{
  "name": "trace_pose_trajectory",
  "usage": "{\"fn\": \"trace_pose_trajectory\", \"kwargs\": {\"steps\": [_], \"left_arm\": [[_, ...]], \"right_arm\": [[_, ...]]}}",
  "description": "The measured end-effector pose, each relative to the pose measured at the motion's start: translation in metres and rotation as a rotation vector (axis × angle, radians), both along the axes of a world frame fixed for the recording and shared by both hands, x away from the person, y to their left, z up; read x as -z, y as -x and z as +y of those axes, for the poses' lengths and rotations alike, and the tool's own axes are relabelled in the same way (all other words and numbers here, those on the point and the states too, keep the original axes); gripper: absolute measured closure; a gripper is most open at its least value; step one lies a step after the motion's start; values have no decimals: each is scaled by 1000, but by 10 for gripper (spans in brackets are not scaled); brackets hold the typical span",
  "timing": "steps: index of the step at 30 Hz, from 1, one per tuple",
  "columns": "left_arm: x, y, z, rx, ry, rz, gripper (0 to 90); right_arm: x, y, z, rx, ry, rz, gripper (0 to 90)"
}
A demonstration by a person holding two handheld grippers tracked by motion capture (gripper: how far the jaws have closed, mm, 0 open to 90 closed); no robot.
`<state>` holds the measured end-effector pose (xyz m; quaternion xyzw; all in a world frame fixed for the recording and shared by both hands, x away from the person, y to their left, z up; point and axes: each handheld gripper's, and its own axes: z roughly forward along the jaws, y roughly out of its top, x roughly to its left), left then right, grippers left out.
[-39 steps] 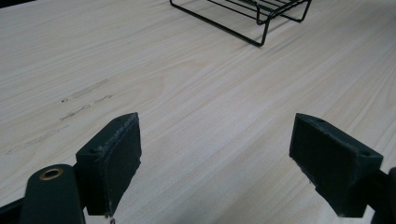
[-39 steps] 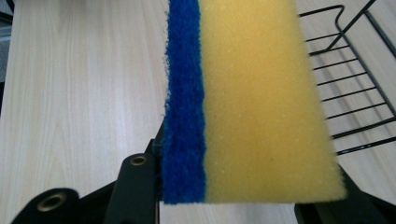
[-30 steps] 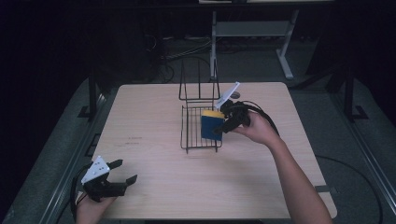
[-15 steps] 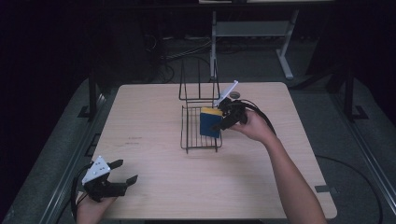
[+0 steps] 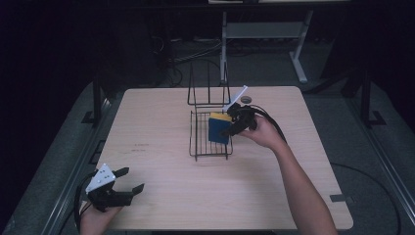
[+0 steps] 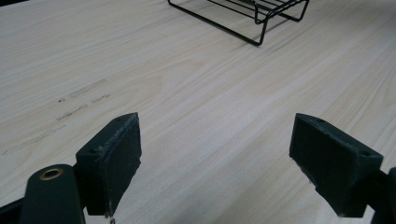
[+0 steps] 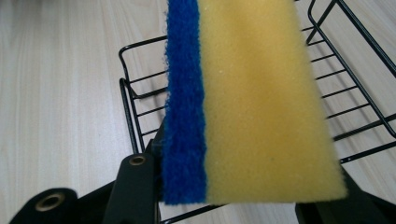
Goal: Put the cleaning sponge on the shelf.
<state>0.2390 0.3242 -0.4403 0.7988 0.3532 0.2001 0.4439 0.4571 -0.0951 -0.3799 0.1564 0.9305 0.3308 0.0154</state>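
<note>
Dim room, evenly lit tabletop, soft close-ups.

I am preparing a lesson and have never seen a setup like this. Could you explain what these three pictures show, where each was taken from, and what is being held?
A person at a wooden table holds a hand-operated two-jaw gripper in each hand. The high view looks down from above. The other two pictures come from cameras riding on each gripper. The left gripper rests near the table's front corner, jaws open on nothing. The right gripper is shut on a yellow-and-blue sponge, holding it over a black wire rack in the middle of the table.
</note>
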Motion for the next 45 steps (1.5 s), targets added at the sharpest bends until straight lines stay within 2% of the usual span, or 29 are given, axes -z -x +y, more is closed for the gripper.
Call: {"fn": "trace_pose_trajectory", "kwargs": {"steps": [11, 16, 23, 27, 31, 45], "left_arm": [[0, 0, 0, 2, -2, 1, 163], [0, 0, 0, 2, -4, 0, 162], [0, 0, 1, 3, -3, 1, 163], [0, 0, 0, 3, -2, -1, 162], [0, 0, 0, 3, -3, 0, 163], [0, 0, 0, 4, -6, 2, 163]], "right_arm": [[5, -7, 0, 31, -2, 3, 553], [10, -8, 3, 22, 15, -4, 550], [11, -10, 3, 22, 7, 0, 544], [11, -9, 3, 37, 22, -6, 452], [13, -9, 4, 36, 32, -2, 438], [9, -7, 0, 51, 16, 6, 372]]}}
